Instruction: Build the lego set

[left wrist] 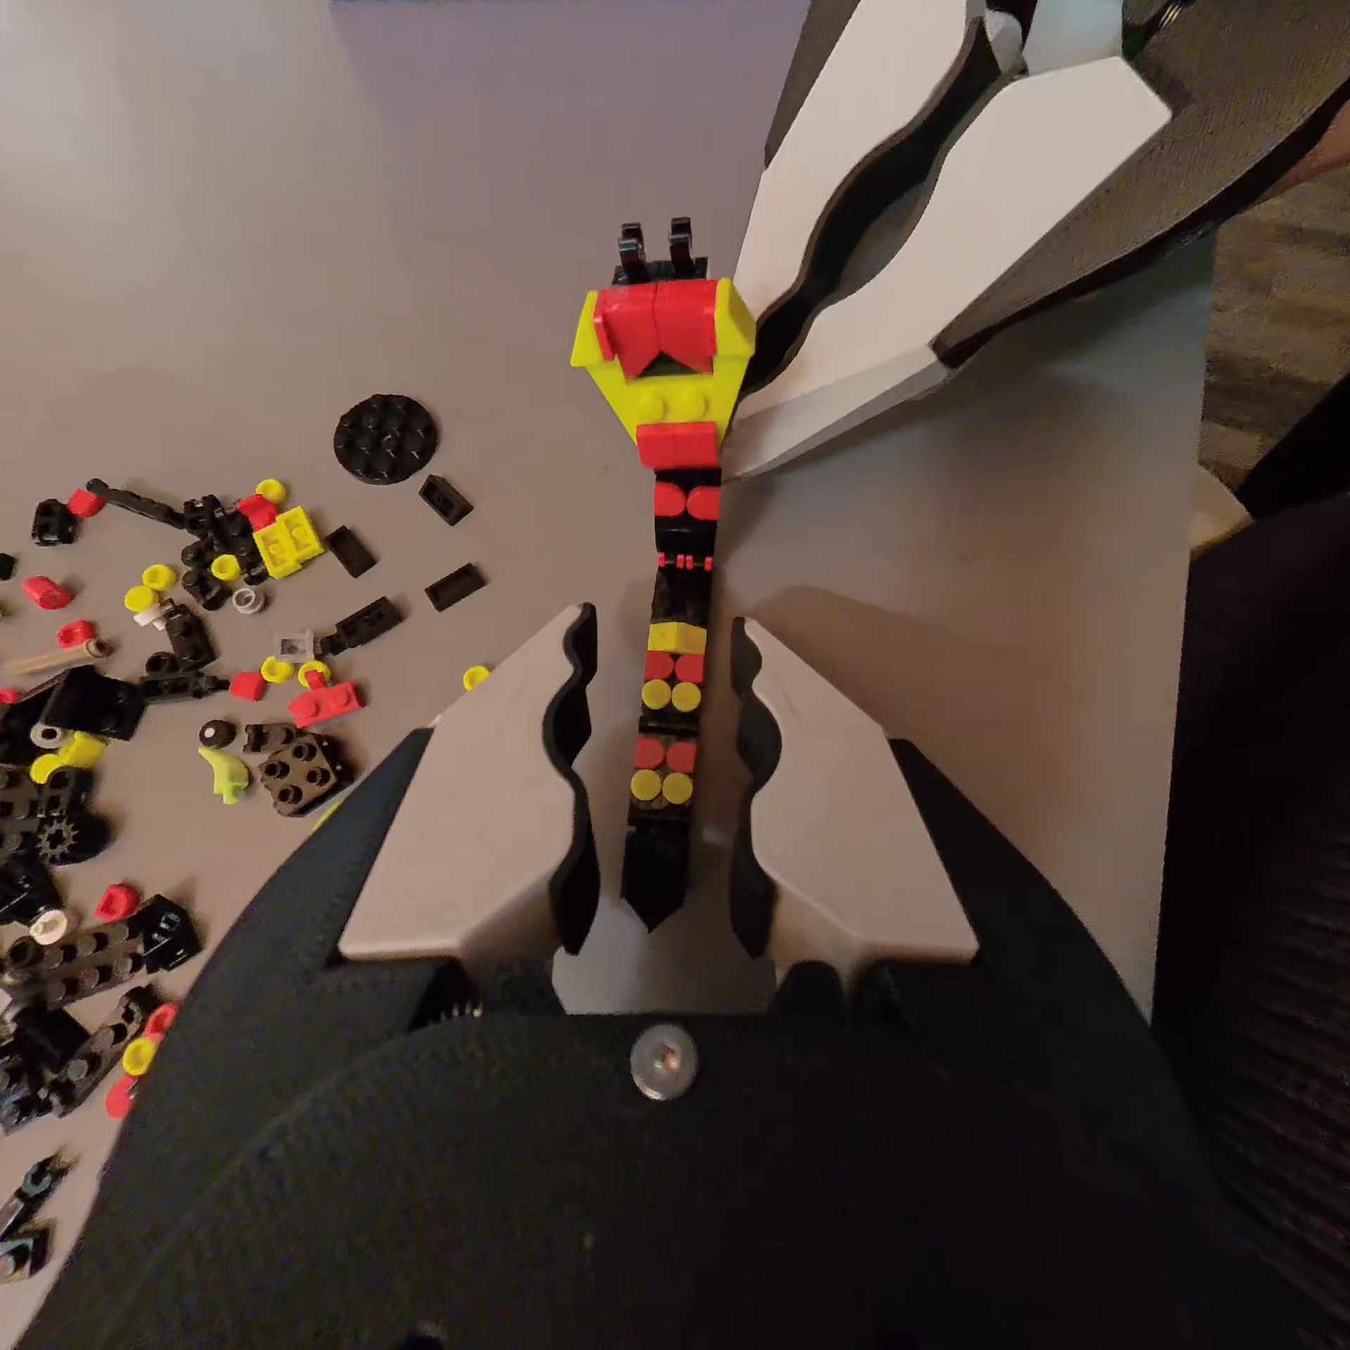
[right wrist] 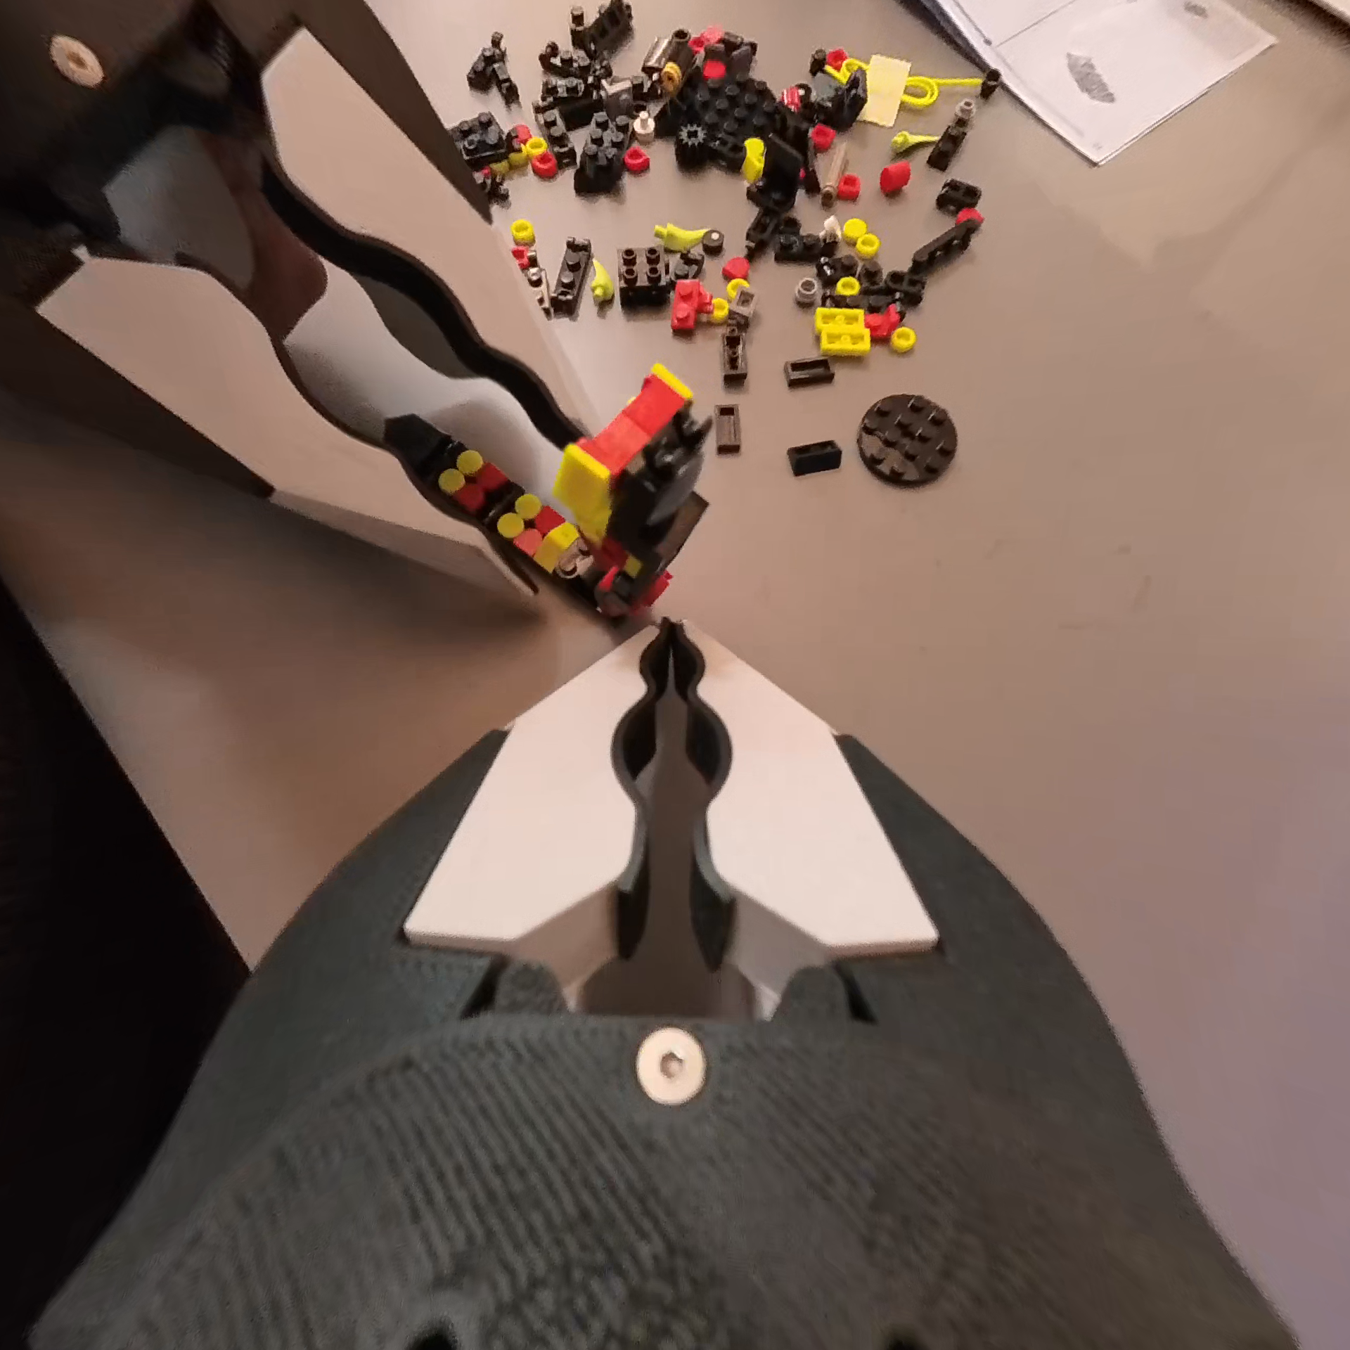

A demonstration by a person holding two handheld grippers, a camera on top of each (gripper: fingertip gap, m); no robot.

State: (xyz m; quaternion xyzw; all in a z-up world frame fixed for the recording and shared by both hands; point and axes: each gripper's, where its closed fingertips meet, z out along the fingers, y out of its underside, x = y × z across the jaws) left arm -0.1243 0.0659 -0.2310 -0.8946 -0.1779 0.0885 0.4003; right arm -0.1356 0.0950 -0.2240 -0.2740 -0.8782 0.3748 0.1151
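The lego model [left wrist: 676, 511] is a long black strip with red and yellow studs and a yellow-and-red head. It lies lengthwise between the fingers of my left gripper [left wrist: 661, 621], which is open; a gap shows on each side of the strip. In the right wrist view the model [right wrist: 584, 504] has its head raised, and the left gripper [right wrist: 559, 511] reaches in from the upper left. My right gripper [right wrist: 668, 628] is shut and empty, with its tips just short of the model's neck. It also shows in the left wrist view [left wrist: 745, 438], beside the head.
Several loose black, red and yellow pieces [left wrist: 182, 657] lie on the grey table [left wrist: 365, 219], also seen in the right wrist view [right wrist: 730, 182]. A black round plate [right wrist: 907, 440] lies apart. An instruction sheet [right wrist: 1110, 66] is at the far corner. The table edge [left wrist: 1176, 657] runs close by. Spacing between my two grippers at the tips: around 4 cm. The black round plate [right wrist: 907, 440] is about equally far from each gripper, around 9 cm. Seen from the left wrist view [left wrist: 394, 423] as well.
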